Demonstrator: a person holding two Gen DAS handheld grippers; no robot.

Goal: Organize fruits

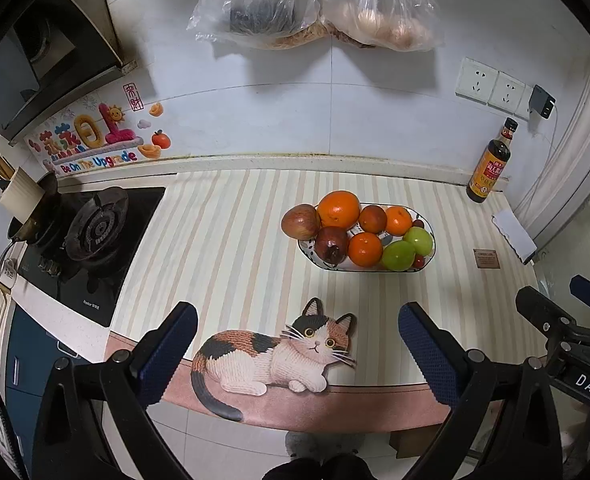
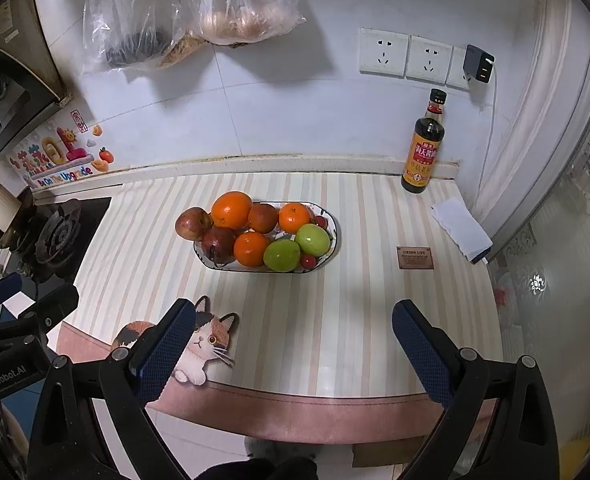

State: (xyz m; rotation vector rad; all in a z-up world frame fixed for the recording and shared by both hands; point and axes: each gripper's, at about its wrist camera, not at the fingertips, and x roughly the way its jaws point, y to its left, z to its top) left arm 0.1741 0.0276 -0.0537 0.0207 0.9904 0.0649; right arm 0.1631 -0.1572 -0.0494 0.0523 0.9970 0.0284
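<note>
Fruits piled in an oval dish (image 1: 365, 268) mid-table; both hand-held grippers wide apart, holding nothing.

Left hand-held gripper (image 1: 297, 342) and right hand-held gripper (image 2: 293, 340) hover over the table's near edge, well apart from the dish. Risk, as I judge it: the red apple (image 1: 299, 222) overhangs the left rim, leaning on the big orange (image 1: 339, 210); nudging either could roll it off toward the stove (image 1: 95, 224). Cherries (image 2: 307, 260) sit tucked under the green apples (image 2: 282, 255), easy to crush. Open striped table (image 2: 295, 320) lies in front and left; sauce bottle (image 2: 423, 148) crowds the back right.
</note>
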